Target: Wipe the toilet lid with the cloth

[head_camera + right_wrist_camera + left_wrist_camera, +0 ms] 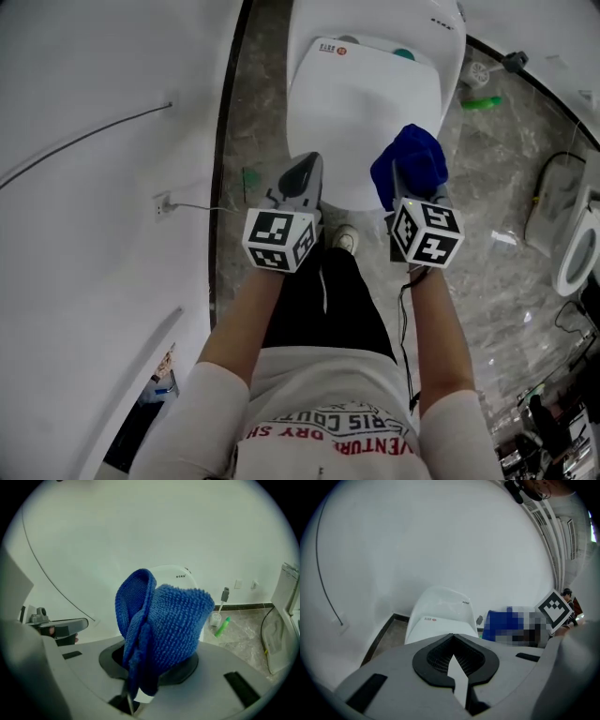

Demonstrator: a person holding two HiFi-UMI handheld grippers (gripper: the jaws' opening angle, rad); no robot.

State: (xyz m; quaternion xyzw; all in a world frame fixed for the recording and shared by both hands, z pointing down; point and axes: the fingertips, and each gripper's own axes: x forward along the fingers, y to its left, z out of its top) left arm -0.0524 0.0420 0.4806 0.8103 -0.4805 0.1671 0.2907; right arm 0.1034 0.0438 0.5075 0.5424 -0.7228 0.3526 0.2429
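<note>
Toilet lid is down, white, glossy, no cloth flat on it yet; wipe judged not started or only at its front edge. Cloth is blue and bunched; it sticks up out of the right gripper, whose jaws are clamped on its lower fold. In the head view it sits over the lid's front right corner; cannot tell if it touches the lid. Left gripper is at the lid's front left edge; its jaws are drawn together with nothing between them; it is idle. A green bottle lies on the floor to the right of the lid, well apart.

Risks, as judgement:
- only a small part of the cloth is pinched, so a hard drag across the lid could pull it out of the jaws
- the wad stands tall and narrow, so the contact patch is small and strokes may leave unwiped strips
- pressing too low could let the hard jaw tips scrape the lid past the cloth
- the lid is domed and slick, so the wad may skid off its right side
- the idle left gripper sits near the front edge and could knock the lid
</note>
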